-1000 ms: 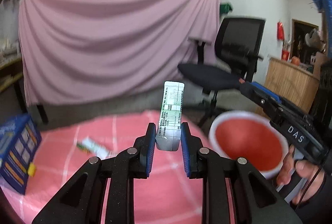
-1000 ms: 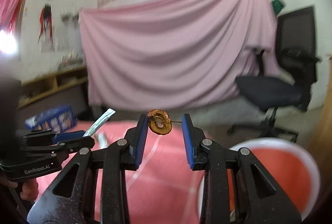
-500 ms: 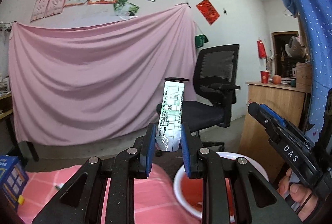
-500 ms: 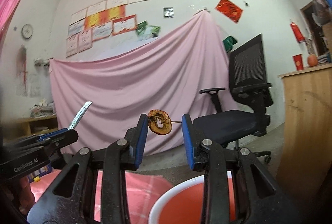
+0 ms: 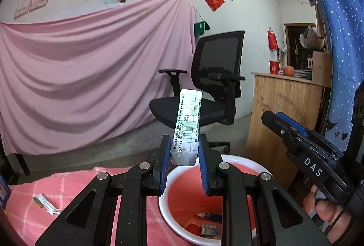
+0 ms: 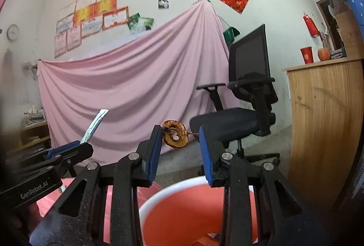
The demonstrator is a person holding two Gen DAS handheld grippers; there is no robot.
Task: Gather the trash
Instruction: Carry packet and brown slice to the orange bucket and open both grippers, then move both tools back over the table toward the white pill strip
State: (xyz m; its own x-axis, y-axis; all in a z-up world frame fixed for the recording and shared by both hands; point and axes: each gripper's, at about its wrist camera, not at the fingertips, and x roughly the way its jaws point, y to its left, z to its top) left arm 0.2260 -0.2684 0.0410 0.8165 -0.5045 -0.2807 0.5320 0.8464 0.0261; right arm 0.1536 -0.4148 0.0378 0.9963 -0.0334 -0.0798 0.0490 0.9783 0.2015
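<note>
Both grippers hover over the red, white-rimmed plastic bin (image 5: 227, 160), left gripper (image 5: 184, 150) clamping a white-green printed sachet (image 5: 186, 123), right gripper (image 6: 180, 134) pinching a brown dried fruit ring (image 6: 175, 134); releasing them into it looks next.

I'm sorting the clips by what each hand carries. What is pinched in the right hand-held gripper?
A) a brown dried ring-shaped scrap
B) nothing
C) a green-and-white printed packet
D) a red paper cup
A: the right hand-held gripper is closed on a brown dried ring-shaped scrap above the red bin; the printed packet is in the left hand-held gripper.
</note>
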